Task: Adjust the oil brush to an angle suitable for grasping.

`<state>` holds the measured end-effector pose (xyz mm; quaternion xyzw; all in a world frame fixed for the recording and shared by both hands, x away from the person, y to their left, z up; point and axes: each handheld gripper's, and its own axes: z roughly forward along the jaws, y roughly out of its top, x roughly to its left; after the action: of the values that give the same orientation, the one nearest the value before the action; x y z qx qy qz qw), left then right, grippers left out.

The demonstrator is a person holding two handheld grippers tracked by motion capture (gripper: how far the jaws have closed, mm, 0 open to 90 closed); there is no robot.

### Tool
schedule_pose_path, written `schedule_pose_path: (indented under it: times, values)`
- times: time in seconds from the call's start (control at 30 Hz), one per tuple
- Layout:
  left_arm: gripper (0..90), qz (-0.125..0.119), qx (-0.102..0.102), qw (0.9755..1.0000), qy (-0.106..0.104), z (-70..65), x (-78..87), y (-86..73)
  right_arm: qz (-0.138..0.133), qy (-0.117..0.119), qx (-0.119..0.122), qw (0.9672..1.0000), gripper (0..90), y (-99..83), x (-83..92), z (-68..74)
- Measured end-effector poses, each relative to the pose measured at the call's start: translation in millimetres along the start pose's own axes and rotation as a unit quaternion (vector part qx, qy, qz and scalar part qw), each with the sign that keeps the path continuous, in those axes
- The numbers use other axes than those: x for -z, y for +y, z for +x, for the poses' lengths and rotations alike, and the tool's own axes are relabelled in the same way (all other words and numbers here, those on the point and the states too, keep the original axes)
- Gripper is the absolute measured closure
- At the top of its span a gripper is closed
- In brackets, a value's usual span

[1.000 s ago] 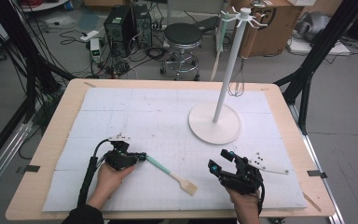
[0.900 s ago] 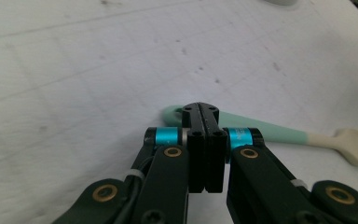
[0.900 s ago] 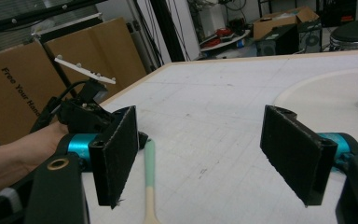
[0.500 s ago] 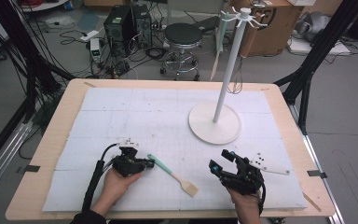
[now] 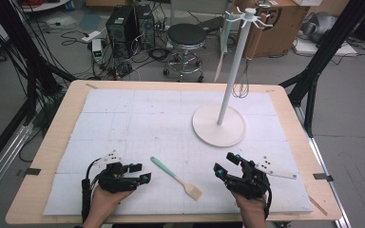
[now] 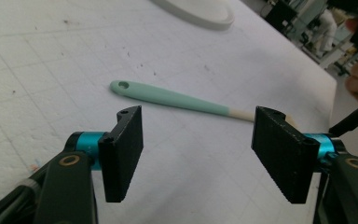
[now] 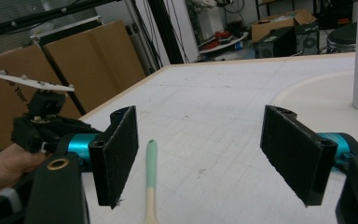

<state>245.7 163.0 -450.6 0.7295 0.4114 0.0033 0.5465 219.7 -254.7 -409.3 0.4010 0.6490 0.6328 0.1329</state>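
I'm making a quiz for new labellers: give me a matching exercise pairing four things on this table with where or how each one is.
Things:
1. mint-green-handled wooden spatula
2. white stand with a round base
3. left hand-held gripper
4. right hand-held gripper

Places or states:
A. upright, far right part of the white mat
B. near right, jaws open, nothing between them
C. flat on the mat between both grippers
D. near left, jaws just opened, clear of the handle

Pairs: 1-C, 2-A, 3-D, 4-B

Left tool (image 5: 140,173) jaws just opening, empty, right tool (image 5: 225,165) agape
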Motion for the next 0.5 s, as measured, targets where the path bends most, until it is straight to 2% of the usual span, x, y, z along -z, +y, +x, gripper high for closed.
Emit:
schedule_pose_path:
  times: [0.2, 0.3, 0.37, 0.47, 0.5]
  values:
    - [32.6, -0.011, -0.014, 0.9998, 0.003, -10.4, 18.6, -8.2, 0.001, -0.001, -0.005, 1.0000, 26.7, -1.7, 3.2, -0.1]
    - [31.3, -0.015, -0.029, 0.9994, 0.009, -18.4, 28.9, -15.6, 0.003, 0.000, -0.006, 1.0000, 26.6, -1.2, 5.2, 1.2]
    - [29.5, -0.027, -0.041, 0.9986, 0.017, -23.7, 36.4, -21.3, 0.004, 0.002, -0.005, 1.0000, 26.5, -0.4, 5.8, 2.3]
    - [28.4, -0.048, -0.042, 0.9979, 0.016, -29.9, 48.1, -25.9, 0.011, 0.009, -0.008, 0.9999, 26.0, 0.7, 2.8, 4.8]
    - [28.4, -0.054, -0.048, 0.9973, 0.017, -31.6, 51.8, -26.6, 0.014, 0.011, -0.007, 0.9998, 25.9, 0.6, 0.4, 5.8]
